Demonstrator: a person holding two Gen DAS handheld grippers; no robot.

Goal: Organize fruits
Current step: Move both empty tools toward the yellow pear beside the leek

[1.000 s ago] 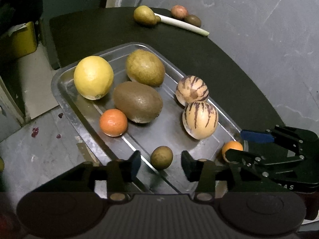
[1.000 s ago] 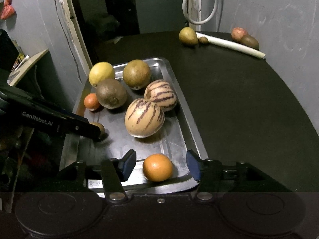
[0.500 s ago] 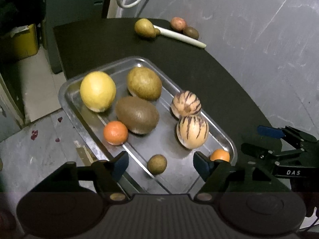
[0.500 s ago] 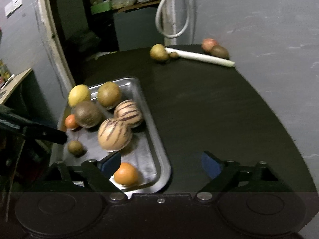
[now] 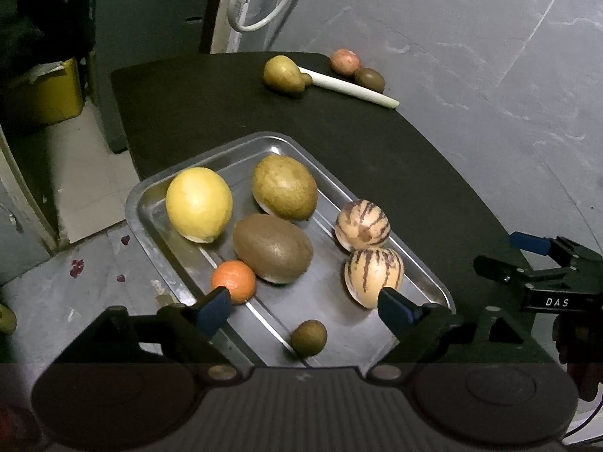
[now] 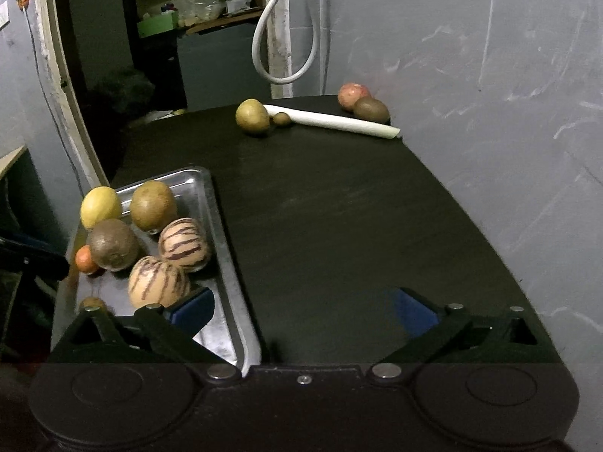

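**Fruits on steel tray, both tongs spread and empty**

Left tongs (image 5: 304, 308): poised over near end of steel tray (image 5: 150, 203), jaws just opened wide, nothing gripped; small brown fruit (image 5: 309, 337) lying loose on tray floor between the blue pads (image 5: 213, 307), touched by neither. Right tongs (image 6: 303, 309): jaws likewise just opened to full spread, empty, aimed at bare black bench (image 6: 358, 233); left pad over the tray's near right corner, right pad over bench. Same tongs seen from left wrist view at far right (image 5: 527, 260), beside the tray.

Tray contents, left wrist view: yellow citrus (image 5: 199, 204) at far left; russet pear-like fruit (image 5: 284, 187) just beside it; large brown kiwi-like fruit (image 5: 272, 248) in middle, touching small orange (image 5: 233, 281); two striped pepino melons (image 5: 362, 225) (image 5: 374, 272) along right rim, touching one another. A second orange not visible in either current view.

Far end of bench, well apart from tray: greenish-yellow fruit (image 5: 282, 74), white stalk (image 5: 350, 87), reddish fruit (image 5: 345, 61), dark brown fruit (image 5: 370, 79) touching the reddish one. From right wrist view, a tiny brown fruit (image 6: 282, 118) between the greenish-yellow fruit and the stalk.
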